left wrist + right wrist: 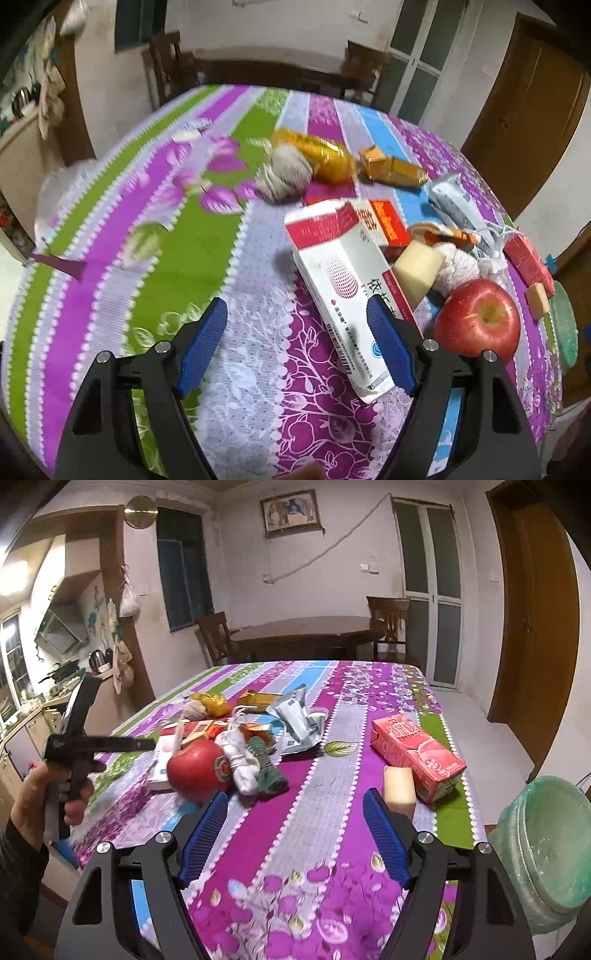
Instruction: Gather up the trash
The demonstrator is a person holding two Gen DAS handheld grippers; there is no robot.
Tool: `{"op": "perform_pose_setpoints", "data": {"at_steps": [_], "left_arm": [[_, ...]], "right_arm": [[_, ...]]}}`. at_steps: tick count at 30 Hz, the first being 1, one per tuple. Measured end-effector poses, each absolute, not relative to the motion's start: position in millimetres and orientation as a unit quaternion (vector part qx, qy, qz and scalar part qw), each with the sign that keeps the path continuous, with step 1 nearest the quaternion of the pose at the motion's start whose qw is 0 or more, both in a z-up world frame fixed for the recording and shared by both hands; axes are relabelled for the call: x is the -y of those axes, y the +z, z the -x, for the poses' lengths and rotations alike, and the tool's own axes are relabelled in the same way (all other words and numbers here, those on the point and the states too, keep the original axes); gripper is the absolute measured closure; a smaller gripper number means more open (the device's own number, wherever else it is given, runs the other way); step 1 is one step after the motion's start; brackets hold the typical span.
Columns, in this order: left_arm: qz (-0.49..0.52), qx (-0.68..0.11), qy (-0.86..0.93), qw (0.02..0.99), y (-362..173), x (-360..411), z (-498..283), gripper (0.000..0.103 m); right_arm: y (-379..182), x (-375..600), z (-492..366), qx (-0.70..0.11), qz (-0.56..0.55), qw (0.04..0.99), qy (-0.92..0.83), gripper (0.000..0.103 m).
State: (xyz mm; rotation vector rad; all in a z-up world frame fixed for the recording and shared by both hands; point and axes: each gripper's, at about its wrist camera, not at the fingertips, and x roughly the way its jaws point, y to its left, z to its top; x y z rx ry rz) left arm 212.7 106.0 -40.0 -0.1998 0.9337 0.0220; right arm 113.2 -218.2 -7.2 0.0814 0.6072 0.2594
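Observation:
A white and red medicine box [340, 280] lies on the striped tablecloth; my left gripper [297, 325] is open, hovering above its near end, empty. A yellow wrapper [321, 155], gold box [391, 168], silver pouch [295, 720], red drink carton [417, 755] and crumpled socks [243, 760] lie around a red apple [197, 771]. My right gripper [295, 814] is open and empty over bare cloth, the carton to its right. A bin with a green liner [546, 849] stands at the table's right edge.
A pale soap block [398, 786] sits by the right fingertip. The left hand-held gripper [81, 746] shows at the left of the right wrist view. A wooden table [306, 631] and chairs stand behind. The table edge [476, 834] is near the bin.

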Motion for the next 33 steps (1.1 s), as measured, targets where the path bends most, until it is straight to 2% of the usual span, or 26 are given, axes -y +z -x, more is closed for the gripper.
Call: {"op": "perform_pose_setpoints", "data": {"at_steps": [10,16,18,20,27,29,31,33], "left_arm": [[0.098,-0.465,-0.015,0.880,-64.8,-88.9,-233.4,0.030],[0.108,-0.454,-0.034,0.884,-63.5,-83.9,-234.7,0.054],[0.100,-0.448,-0.039,0.887,-61.9,-79.5,-234.1,0.062],[0.097,-0.445,-0.039,0.889,-62.0,-77.4,-235.2,0.063],[0.104,-0.444,-0.045,0.889,-63.3,-79.5,-237.5,0.064],[0.107,-0.443,-0.047,0.889,-63.2,-79.7,-237.7,0.066],[0.108,-0.442,-0.049,0.889,-62.6,-78.8,-237.8,0.070],[0.103,-0.439,-0.045,0.892,-61.9,-77.3,-237.1,0.071]], "right_arm": [[-34.4,223.9,-146.2,-0.325,-0.051,0.938,0.112,0.027],[-54.2,251.8,-174.9,-0.358,-0.051,0.931,0.056,0.029],[-63.8,258.1,-188.5,-0.377,-0.042,0.924,0.041,0.035],[-71.3,264.2,-199.6,-0.394,-0.045,0.917,0.034,0.041],[-84.6,263.2,-233.7,-0.433,-0.039,0.900,0.028,0.043],[-87.8,257.7,-240.2,-0.439,-0.025,0.898,0.025,0.047],[-88.2,253.8,-242.1,-0.439,-0.017,0.898,0.021,0.055],[-87.9,251.1,-241.5,-0.436,-0.010,0.900,0.017,0.069]]}}
